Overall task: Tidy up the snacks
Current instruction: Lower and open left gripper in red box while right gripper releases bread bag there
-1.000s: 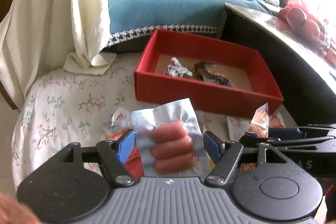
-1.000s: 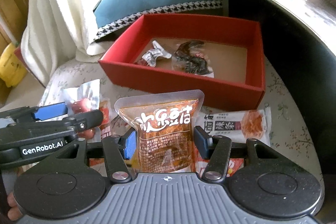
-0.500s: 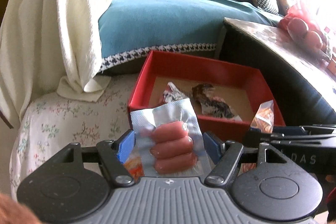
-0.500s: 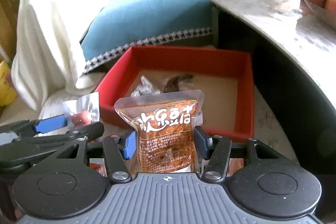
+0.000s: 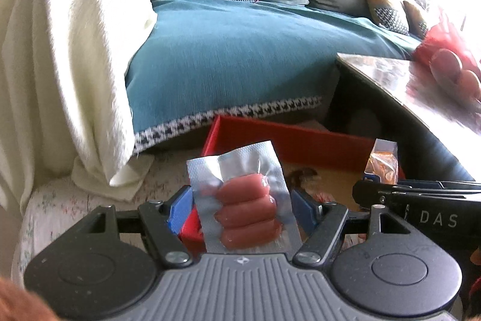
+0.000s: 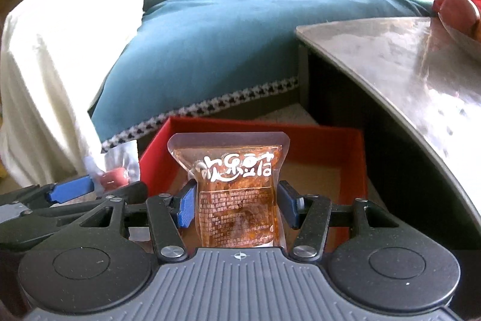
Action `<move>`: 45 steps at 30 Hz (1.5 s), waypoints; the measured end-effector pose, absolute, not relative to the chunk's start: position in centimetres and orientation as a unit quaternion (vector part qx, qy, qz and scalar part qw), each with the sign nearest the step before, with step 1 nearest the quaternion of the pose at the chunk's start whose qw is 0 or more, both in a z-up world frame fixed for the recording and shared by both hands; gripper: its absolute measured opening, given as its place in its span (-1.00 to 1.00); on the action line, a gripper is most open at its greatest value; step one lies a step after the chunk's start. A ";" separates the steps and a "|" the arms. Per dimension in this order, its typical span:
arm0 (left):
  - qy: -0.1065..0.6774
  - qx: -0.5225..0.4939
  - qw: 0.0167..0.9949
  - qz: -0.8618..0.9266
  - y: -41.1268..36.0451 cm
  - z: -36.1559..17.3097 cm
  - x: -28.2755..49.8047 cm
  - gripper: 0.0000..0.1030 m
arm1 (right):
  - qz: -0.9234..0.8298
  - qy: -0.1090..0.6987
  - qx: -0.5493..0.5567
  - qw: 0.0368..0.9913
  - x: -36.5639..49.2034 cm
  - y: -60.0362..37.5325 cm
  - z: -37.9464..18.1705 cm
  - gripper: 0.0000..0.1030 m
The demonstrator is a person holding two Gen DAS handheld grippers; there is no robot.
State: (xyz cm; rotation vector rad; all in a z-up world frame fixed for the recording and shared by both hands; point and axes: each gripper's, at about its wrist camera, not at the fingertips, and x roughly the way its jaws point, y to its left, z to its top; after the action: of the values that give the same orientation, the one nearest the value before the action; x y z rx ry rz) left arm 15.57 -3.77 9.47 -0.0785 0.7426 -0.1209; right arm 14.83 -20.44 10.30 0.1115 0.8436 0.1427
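dark snack [image 5: 302,173] in red box [image 5: 288,140]

Your sausage pack [image 5: 245,200] blocks the near wall and left floor of the red box [image 5: 288,140], and its foot sinks behind the gripper body. In the right wrist view your orange sauce pouch [image 6: 236,191] covers the box's middle floor; its small print is too fine to read. At the right frame edge, the red fruit [image 5: 445,62] on the grey table [image 6: 390,50] is overexposed, blurred and cut off.
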 end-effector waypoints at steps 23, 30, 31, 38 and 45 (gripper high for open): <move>0.426 -0.005 0.904 -0.045 -6.0 4.8 22.3 0.24 | 0.019 0.466 0.017 0.884 20.0 -21.2 4.8 0.32; 0.444 -0.003 0.894 -0.051 -6.1 4.1 22.6 0.26 | 0.014 0.477 0.012 0.879 20.0 -21.5 4.3 0.42; 0.446 -0.002 0.894 -0.051 -6.0 4.1 22.6 0.26 | 0.013 0.478 0.012 0.878 20.1 -21.5 4.3 0.43; 0.450 0.011 0.891 -0.053 -6.3 4.5 22.4 0.30 | 0.013 0.480 0.009 0.877 19.8 -21.6 4.6 0.44; 0.430 0.026 0.901 -0.048 -6.3 5.7 22.2 0.45 | 0.011 0.473 0.008 0.881 19.2 -21.4 5.6 0.48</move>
State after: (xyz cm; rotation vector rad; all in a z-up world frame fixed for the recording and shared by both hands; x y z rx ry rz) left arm 22.23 -6.32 5.74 0.0537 0.8901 -0.0990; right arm 19.25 -21.38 5.62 0.0160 0.9855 0.0236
